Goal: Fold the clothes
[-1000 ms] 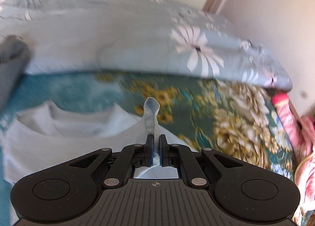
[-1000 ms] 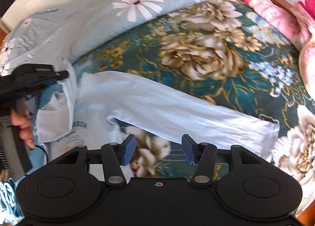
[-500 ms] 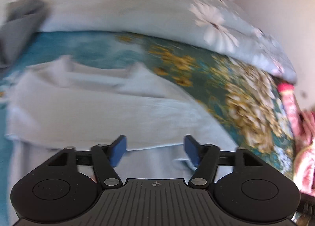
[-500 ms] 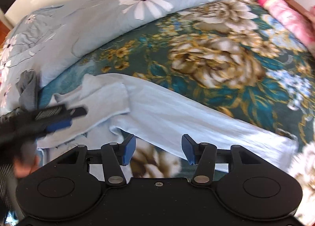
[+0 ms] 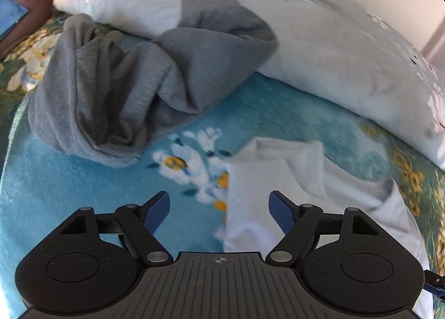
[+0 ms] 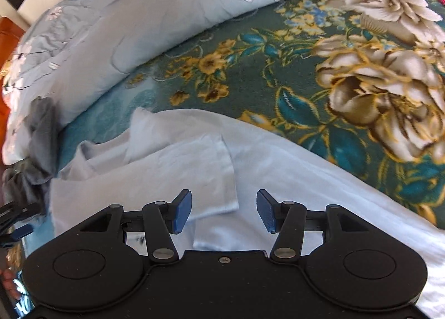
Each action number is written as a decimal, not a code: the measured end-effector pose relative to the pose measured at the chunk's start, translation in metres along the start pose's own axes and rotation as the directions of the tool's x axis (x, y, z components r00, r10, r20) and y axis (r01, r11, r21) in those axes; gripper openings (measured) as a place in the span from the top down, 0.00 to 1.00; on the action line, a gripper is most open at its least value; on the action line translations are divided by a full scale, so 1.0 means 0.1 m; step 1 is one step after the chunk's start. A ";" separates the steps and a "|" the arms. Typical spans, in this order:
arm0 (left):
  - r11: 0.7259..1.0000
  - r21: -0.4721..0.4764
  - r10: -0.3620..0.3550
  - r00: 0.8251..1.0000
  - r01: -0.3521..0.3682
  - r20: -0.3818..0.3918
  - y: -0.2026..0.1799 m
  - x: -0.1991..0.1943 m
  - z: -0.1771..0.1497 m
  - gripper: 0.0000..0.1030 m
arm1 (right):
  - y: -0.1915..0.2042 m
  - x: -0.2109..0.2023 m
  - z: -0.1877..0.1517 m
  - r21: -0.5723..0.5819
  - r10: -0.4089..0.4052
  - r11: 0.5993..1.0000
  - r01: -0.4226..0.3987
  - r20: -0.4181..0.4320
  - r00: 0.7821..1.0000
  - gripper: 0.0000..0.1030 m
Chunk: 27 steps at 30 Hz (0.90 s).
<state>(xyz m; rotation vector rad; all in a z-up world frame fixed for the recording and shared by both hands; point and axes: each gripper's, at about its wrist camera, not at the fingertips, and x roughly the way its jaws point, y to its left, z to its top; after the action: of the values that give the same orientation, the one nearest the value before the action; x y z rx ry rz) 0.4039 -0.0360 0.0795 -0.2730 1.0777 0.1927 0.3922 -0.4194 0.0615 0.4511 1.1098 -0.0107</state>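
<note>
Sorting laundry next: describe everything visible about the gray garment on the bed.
The gray garment is a soft, fleecy-looking knit, unfolded and bunched into deep creases. It lies on the teal floral blanket, its upper part draped onto the pale daisy-print quilt. It sits apart from the white shirt. Neither tongs touch it.

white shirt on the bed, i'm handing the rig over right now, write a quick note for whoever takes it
Left gripper: jaws open, empty, over the bedspread at the shirt's left edge.
Right gripper: jaws open, empty, over the middle of the white shirt.
The shirt lies flat on the bedspread, collar toward the light blue quilt.
Done: one sleeve is folded in across the body.
Left: the other side and the final folds; how that side lies is out of view.
A crumpled gray garment sits against the quilt, unfolded.
</note>
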 end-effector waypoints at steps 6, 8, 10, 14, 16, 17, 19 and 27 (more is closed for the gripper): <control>0.988 0.157 -0.010 0.999 0.016 -0.041 -0.15 0.28 0.15 0.21 | 0.04 0.23 0.08 0.025 0.003 1.000 -0.002 -0.053 0.999 0.74; 0.981 0.194 -0.003 0.999 0.011 -0.043 -0.24 0.40 0.22 0.21 | 0.08 0.25 0.06 0.008 -0.007 1.000 0.007 -0.054 0.999 0.80; 0.976 0.217 0.003 0.999 0.007 -0.044 -0.31 0.50 0.28 0.21 | 0.11 0.25 0.04 -0.007 -0.013 1.000 0.013 -0.053 0.999 0.90; 0.972 0.233 0.048 0.997 -0.034 -0.053 -0.43 0.71 0.40 0.21 | 0.11 0.24 0.02 -0.006 -0.019 1.000 0.019 -0.053 0.998 0.90; 0.967 0.250 0.070 0.995 -0.049 -0.074 -0.46 0.82 0.43 0.22 | 0.11 0.24 0.01 0.001 -0.019 1.000 0.019 -0.053 0.998 0.88; 0.961 0.269 0.090 0.992 -0.064 -0.087 -0.48 0.87 0.44 0.22 | 0.11 0.23 0.01 0.002 -0.021 1.000 0.021 -0.053 0.998 0.88; 0.945 0.311 0.134 0.986 -0.096 -0.101 -0.50 0.96 0.44 0.23 | 0.12 0.23 0.00 -0.003 -0.028 1.000 0.028 -0.054 0.998 0.88; 0.919 0.334 0.236 0.971 -0.209 -0.040 -0.34 0.92 0.51 0.18 | 0.13 0.21 0.03 -0.010 -0.055 0.998 0.054 -0.055 0.997 0.84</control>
<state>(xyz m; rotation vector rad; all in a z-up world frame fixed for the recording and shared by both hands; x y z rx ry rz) 0.4992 -0.0498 0.0250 0.1448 1.2000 0.2037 0.4076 -0.4045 0.0486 0.4151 1.1759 -0.0416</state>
